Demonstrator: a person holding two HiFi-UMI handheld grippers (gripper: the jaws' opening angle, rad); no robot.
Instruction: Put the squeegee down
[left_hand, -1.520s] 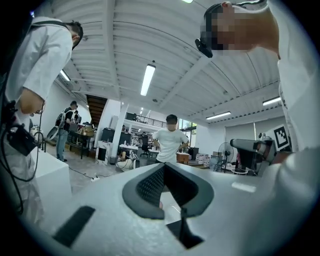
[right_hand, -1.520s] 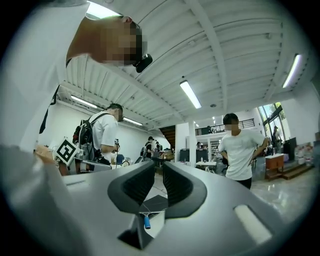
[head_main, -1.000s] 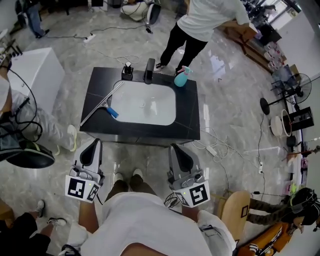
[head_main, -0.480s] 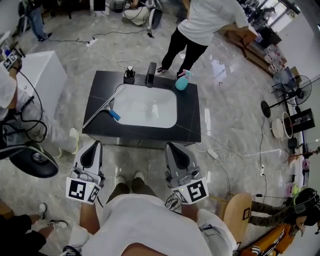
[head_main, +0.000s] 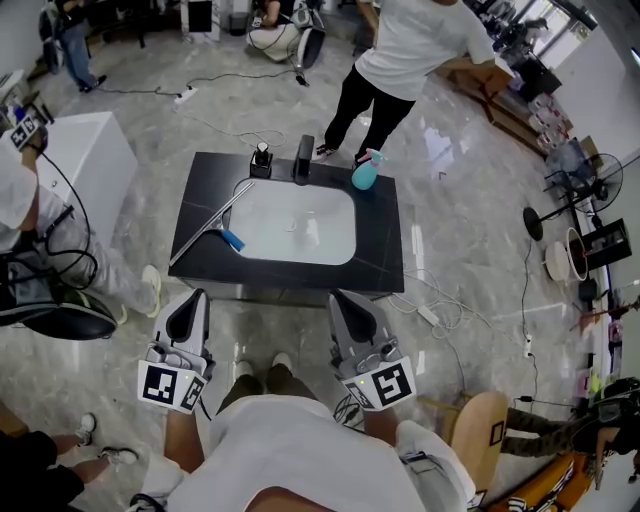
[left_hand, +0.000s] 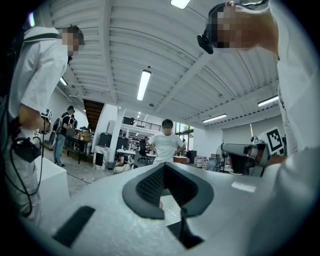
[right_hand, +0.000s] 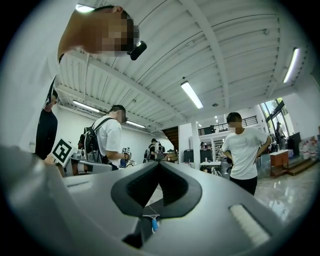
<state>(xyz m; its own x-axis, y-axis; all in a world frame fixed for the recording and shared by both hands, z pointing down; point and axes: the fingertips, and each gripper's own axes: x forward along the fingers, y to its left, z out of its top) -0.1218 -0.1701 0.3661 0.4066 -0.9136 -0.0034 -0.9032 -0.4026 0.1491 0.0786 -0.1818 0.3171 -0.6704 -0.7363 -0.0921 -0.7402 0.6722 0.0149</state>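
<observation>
The squeegee (head_main: 213, 228), a long metal blade with a blue handle, lies on the left side of the black counter (head_main: 380, 240), beside the white sink (head_main: 295, 222). Both grippers are held level in front of the person's body, well short of the counter. My left gripper (head_main: 190, 298) is shut with nothing in it, and so is my right gripper (head_main: 343, 298). In the left gripper view the left gripper (left_hand: 164, 166) shows its tips together. In the right gripper view the jaws of the right gripper (right_hand: 159, 164) meet, with the squeegee's blue handle (right_hand: 154, 223) small below them.
A teal spray bottle (head_main: 364, 172), a black faucet (head_main: 302, 158) and a soap dispenser (head_main: 261, 158) stand along the counter's far edge. A person (head_main: 410, 50) stands just beyond it. A white cabinet (head_main: 75, 160) and another person (head_main: 30, 230) are at the left. Cables and a power strip (head_main: 425, 315) lie on the floor at the right.
The counter sits slightly lower in the head view than before. The squeegee lies where it was and both grippers stay shut in front of the body.
</observation>
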